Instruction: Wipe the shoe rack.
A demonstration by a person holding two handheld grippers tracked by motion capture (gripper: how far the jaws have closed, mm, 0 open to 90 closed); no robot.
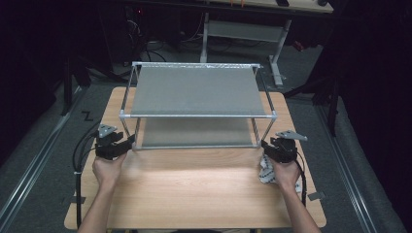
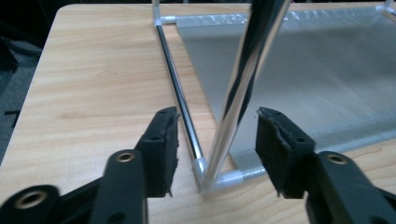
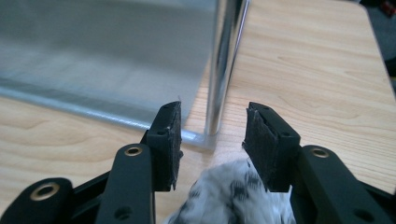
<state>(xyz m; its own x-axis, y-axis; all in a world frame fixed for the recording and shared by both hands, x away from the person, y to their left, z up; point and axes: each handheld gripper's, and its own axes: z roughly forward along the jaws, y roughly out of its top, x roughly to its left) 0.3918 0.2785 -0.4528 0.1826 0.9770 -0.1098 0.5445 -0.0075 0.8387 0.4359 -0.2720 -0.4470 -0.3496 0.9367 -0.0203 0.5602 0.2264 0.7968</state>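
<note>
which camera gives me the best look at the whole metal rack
The high view: the rack shows whole there, both shelves and all corner posts. The left gripper view gives its near corner post and lower shelf; the right gripper view gives one post and a shelf edge.

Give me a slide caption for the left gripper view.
Open left gripper straddling the shelf rack's front corner post.

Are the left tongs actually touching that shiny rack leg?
Apart. In the left gripper view the left tongs stand open around the rack leg, with wood showing on both sides of it.
</note>
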